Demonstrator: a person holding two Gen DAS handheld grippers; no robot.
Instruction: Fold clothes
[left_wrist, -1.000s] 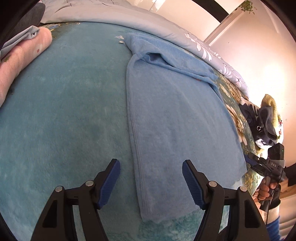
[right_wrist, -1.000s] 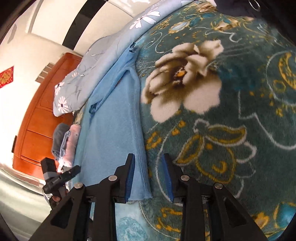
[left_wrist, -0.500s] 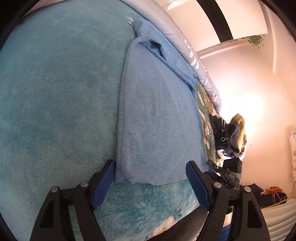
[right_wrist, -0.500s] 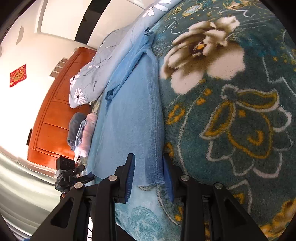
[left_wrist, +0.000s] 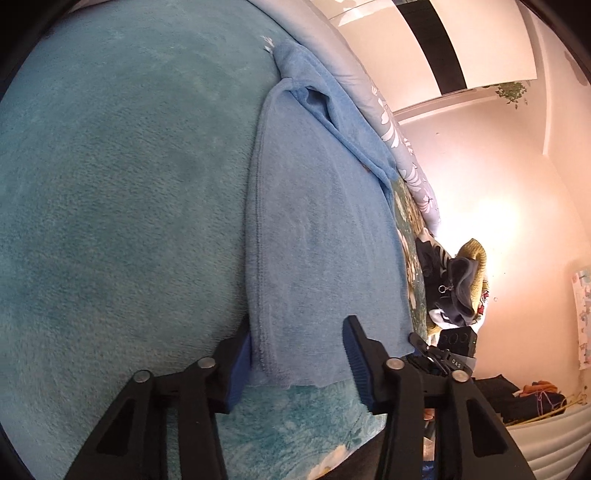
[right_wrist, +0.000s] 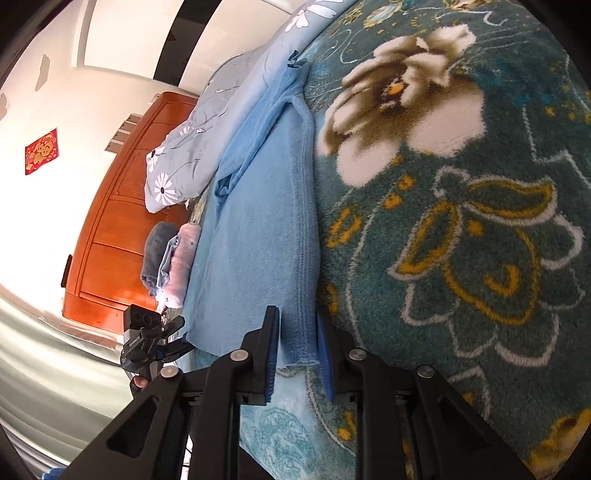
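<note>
A: Both tools dropped onto the near hem since a second ago. Left tool (left_wrist: 297, 360) rolled and moved in, its jaws were closing around the left corner of the blue garment (left_wrist: 325, 236), cloth between the pads but not pinched yet.

B: Right tool (right_wrist: 297, 354)?

A: Jaws nearly together and closing on the right hem corner, fabric between them; clamped, I'd say.

B: Garment location?

A: Flat on the bed blanket (left_wrist: 110, 192), sleeve folded across the top, beside the duvet (right_wrist: 207, 122).

B: Meaning?

A: Likely set up to lift the hem and fold it toward the collar.
</note>
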